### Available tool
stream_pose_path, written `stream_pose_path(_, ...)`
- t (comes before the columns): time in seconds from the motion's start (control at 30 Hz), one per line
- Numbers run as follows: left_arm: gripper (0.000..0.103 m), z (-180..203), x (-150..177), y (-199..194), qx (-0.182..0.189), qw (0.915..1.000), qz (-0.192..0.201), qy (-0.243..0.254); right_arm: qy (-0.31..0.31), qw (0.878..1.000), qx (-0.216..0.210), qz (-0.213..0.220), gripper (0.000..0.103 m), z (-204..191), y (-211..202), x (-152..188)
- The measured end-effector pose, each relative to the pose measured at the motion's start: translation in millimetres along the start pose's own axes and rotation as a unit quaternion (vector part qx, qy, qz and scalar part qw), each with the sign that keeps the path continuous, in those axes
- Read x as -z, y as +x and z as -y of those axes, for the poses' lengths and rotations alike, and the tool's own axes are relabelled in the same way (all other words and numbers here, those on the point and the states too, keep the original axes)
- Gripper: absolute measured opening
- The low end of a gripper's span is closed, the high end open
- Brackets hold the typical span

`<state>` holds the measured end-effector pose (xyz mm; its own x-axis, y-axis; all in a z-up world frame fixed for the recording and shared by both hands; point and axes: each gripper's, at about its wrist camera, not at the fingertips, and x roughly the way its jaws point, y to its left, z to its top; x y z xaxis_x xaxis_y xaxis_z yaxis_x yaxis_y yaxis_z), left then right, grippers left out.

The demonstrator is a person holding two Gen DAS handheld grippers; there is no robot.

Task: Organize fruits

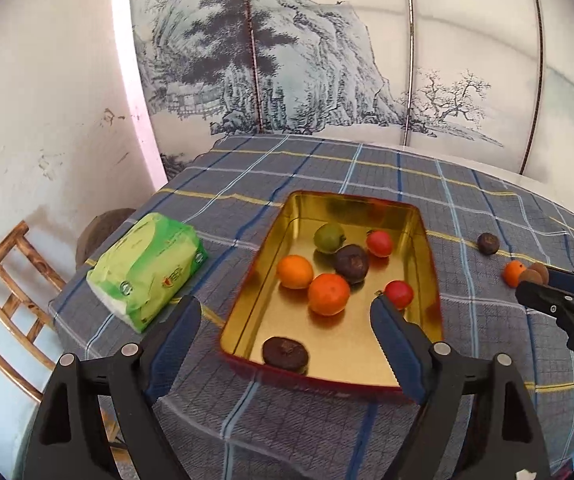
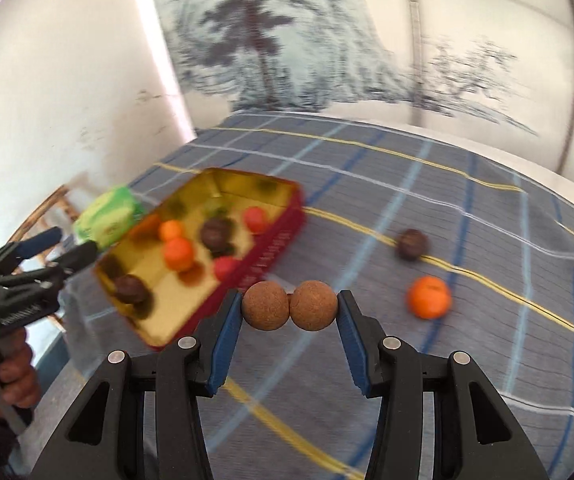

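Cloth of grey-blue plaid with white, blue and yellow lines (image 1: pixel 327 168) covers the table, which stands against a white plaster wall (image 1: pixel 47 100) and a folding screen painted with an ink mountain landscape (image 1: pixel 287 60); a bamboo chair (image 1: pixel 3 292) sits at the table's left edge beside a green plastic pack of tissues (image 1: pixel 151 268). A shallow rectangular tin tray, gold inside with a red outer wall (image 1: pixel 351 364), holds seven fruits: two oranges (image 1: pixel 329 294), two small red fruits (image 1: pixel 380 243), two dark brown round fruits (image 1: pixel 352 263) and one green fruit (image 1: pixel 329 237). Outside the tray, on the cloth to its right, lie one more dark brown fruit (image 2: pixel 411 243) and one loose orange (image 2: pixel 429 297), near each other but apart. The left gripper (image 1: pixel 287 312) hangs over the tray's near end with its jaws spread wide and nothing between them. The right gripper (image 2: pixel 289 306), right of the tray and above the cloth, is clamped on a tan cork piece shaped like two joined balls (image 2: pixel 289 306), one pad pressing each end.
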<state>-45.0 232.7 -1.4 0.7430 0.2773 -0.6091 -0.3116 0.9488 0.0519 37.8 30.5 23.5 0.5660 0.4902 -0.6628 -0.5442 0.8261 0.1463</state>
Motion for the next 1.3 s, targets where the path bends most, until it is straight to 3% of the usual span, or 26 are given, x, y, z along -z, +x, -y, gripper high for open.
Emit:
stream_pose_path(0.77,0.084,-25.2,23.2,2.6,-0.001,0.9996,-0.024,-0.014,-0.061,0.995,-0.062,-0.044,0.049,-75.2,43.5,-9.1)
stream_pose_path(1.3,0.085,-33.5,28.0,1.2,-0.009,0.9996,-0.025,-0.013,-0.074,0.993,-0.053,-0.08,0.049,-90.0,87.2,-11.5)
